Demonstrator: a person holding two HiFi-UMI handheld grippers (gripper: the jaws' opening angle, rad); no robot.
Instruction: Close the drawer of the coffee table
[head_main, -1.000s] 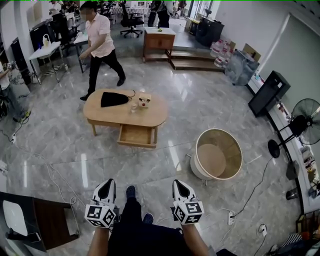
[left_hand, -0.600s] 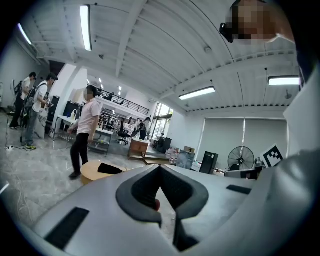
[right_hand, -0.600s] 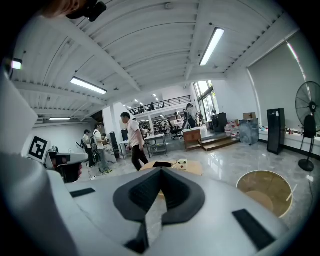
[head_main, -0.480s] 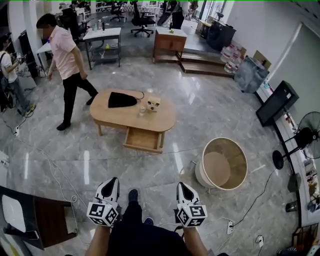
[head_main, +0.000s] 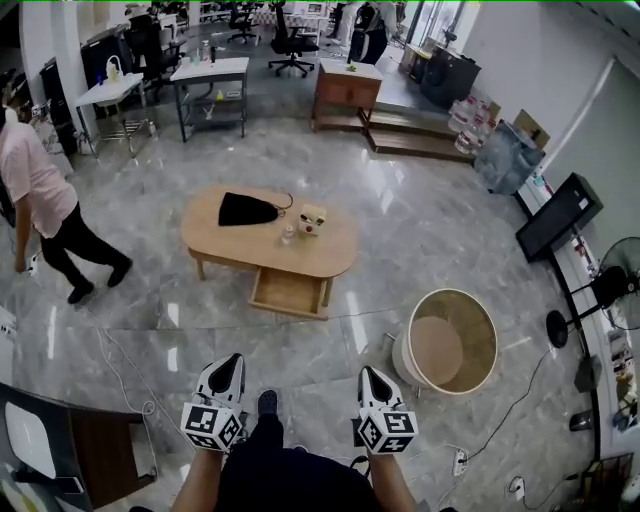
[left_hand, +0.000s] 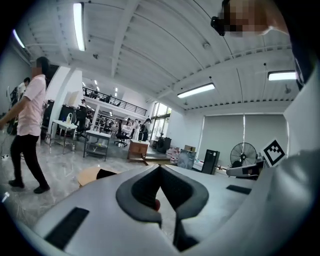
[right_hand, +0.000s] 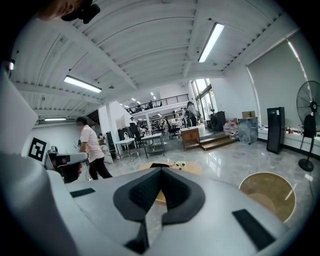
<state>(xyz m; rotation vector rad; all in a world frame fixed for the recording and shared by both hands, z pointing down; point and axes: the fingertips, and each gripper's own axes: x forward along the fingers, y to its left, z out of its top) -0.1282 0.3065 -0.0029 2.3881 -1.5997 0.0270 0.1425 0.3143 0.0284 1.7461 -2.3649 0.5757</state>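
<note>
So, drawer: we see it pulled out of the front of the coffee table, just above the middle of the head view and well apart from both claws.
Tabletop: a black bag, a small box and a glass sit on it, the bag to the left of the other two.
Head view alone: it gives us the open drawer, and both claws side by side at the bottom of the frame with a shoe between them.
Left claw: lower left of the head view, held low before the body, tips pointing up the frame toward the table. In the left gripper view its jaws meet at the tips, with nothing between them.
Right claw: lower right, level with the left one and parallel to it. In the right gripper view its jaws are likewise together and empty.
Left gripper view alone: a person in a pink shirt walks at the left edge.
Right gripper view alone: a round basket fills the lower right and a standing fan the right edge. The table shows just above the jaw tips.
</note>
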